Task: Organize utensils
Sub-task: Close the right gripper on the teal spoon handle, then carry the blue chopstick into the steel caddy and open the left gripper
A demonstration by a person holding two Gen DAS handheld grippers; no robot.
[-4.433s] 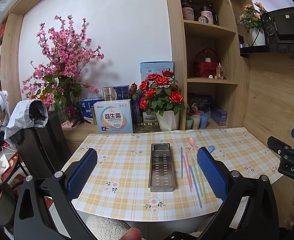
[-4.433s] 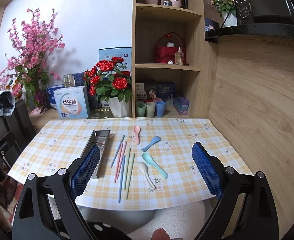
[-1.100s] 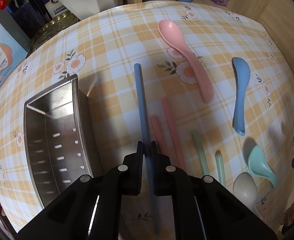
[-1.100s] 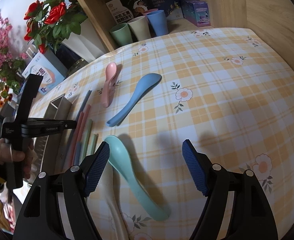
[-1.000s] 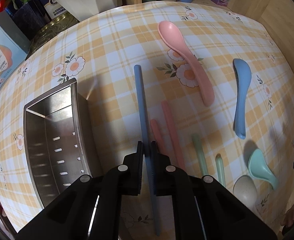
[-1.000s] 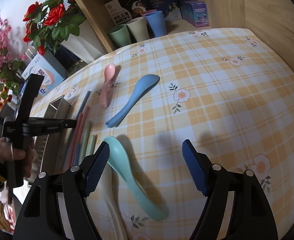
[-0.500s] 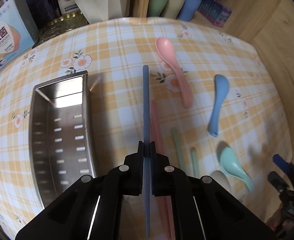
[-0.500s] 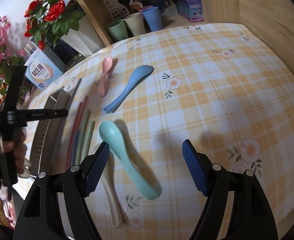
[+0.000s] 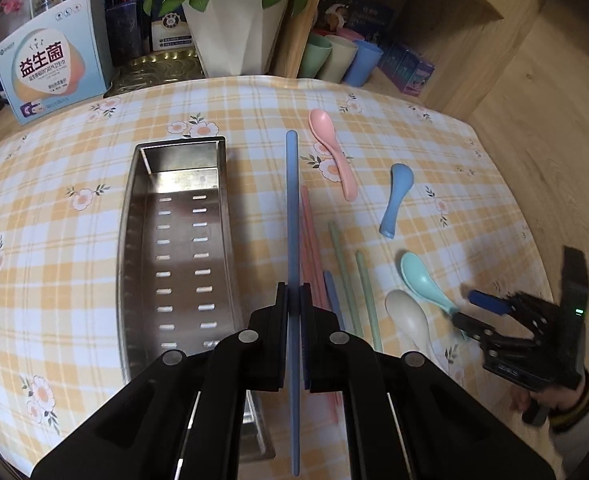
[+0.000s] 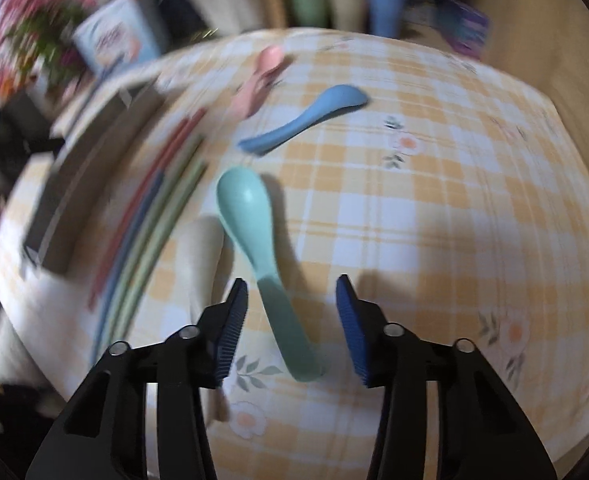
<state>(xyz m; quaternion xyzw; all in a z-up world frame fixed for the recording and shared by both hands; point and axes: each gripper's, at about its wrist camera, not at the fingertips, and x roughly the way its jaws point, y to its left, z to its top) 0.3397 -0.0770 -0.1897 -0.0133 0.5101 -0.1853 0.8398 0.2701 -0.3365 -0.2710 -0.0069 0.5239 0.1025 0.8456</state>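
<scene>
My left gripper is shut on a long blue chopstick, held above the table just right of the steel perforated tray. Pink, green and blue chopsticks lie on the checked cloth. A pink spoon, a blue spoon, a teal spoon and a cream spoon lie to their right. My right gripper straddles the teal spoon's handle; its jaws are closing, and the pads stand apart from the handle. The right wrist view is blurred.
A white flower pot, a light blue box and three cups stand at the back by the wooden shelf. A wooden wall panel runs along the table's right side. A person's hand holds the right gripper.
My left gripper has lifted the blue chopstick off the cloth and drawn back. My right gripper has rolled, moved over the teal spoon's handle, and its jaws have narrowed.
</scene>
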